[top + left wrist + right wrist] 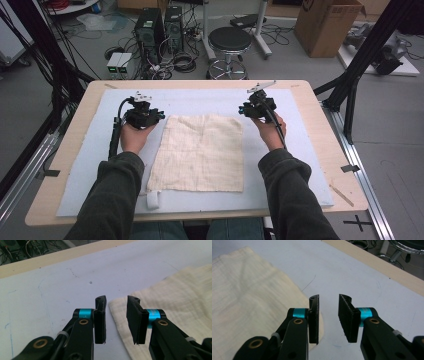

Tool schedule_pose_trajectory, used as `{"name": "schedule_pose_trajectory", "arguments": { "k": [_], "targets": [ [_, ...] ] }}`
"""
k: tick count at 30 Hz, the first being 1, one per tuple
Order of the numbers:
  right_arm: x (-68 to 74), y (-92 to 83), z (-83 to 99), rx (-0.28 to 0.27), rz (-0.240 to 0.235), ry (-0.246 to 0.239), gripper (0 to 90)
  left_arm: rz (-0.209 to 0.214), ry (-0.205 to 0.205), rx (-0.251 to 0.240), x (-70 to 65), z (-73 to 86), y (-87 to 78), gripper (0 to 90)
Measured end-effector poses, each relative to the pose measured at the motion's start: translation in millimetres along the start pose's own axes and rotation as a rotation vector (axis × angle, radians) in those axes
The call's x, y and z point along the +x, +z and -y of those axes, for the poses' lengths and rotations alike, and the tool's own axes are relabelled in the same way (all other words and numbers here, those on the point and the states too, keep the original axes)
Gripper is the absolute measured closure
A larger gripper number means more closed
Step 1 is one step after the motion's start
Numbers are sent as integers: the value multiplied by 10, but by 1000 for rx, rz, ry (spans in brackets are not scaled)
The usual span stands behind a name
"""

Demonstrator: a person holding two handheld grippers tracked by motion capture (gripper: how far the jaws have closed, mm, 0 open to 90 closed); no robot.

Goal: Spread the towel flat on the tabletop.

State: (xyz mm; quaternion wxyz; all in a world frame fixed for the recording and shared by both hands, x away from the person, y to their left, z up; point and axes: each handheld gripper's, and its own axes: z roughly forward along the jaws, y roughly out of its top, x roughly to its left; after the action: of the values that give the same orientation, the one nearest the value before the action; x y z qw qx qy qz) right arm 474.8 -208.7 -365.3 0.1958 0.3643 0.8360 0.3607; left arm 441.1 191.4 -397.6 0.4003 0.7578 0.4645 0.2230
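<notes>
A cream square cloth (200,152) lies flat on the pale blue mat (90,165). My left gripper (159,115) sits at the cloth's far left corner, held by a hand. In the left gripper view the gripper (116,300) is open, and the corner of the cloth (175,295) lies on the mat just beyond and between its jaws. My right gripper (242,110) sits at the far right corner. In the right gripper view the gripper (329,298) is open with bare mat in the gap, and the cloth's (249,295) edge runs under its left jaw.
The mat covers a wooden table (320,120). A small white strip (152,199) lies by the cloth's near left corner. Beyond the table stand a stool (230,40), computer towers (150,27) and a cardboard box (325,25). Black frame posts (360,65) flank the table.
</notes>
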Motion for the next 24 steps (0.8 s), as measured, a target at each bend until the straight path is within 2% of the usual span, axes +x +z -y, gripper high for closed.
{"name": "schedule_pose_trajectory", "arguments": {
  "k": [1,3,5,12,13,14,16,18,24],
  "targets": [
    [-11,-1,25,2,-25,12,662,7,16,10,-1,33,-7,673],
    [-10,-2,102,13,-38,12,648,26,2,4,-17,105,-40,669],
    [10,-7,182,16,-70,26,618,52,2,-11,-35,173,-107,668],
    [262,-200,391,-11,-161,-7,543,131,67,-24,-160,363,-398,625],
    [295,-233,402,0,-191,-2,527,140,70,-29,-182,380,-427,617],
    [326,-259,410,5,-216,0,524,151,91,-40,-210,412,-485,605],
    [448,-358,465,-27,-227,-53,528,174,114,-47,-248,462,-561,594],
    [542,-420,532,-21,-234,-94,525,182,138,-47,-292,515,-629,573],
    [694,-530,719,-50,-290,-121,524,207,177,-42,-383,677,-775,528]
  ]
}}
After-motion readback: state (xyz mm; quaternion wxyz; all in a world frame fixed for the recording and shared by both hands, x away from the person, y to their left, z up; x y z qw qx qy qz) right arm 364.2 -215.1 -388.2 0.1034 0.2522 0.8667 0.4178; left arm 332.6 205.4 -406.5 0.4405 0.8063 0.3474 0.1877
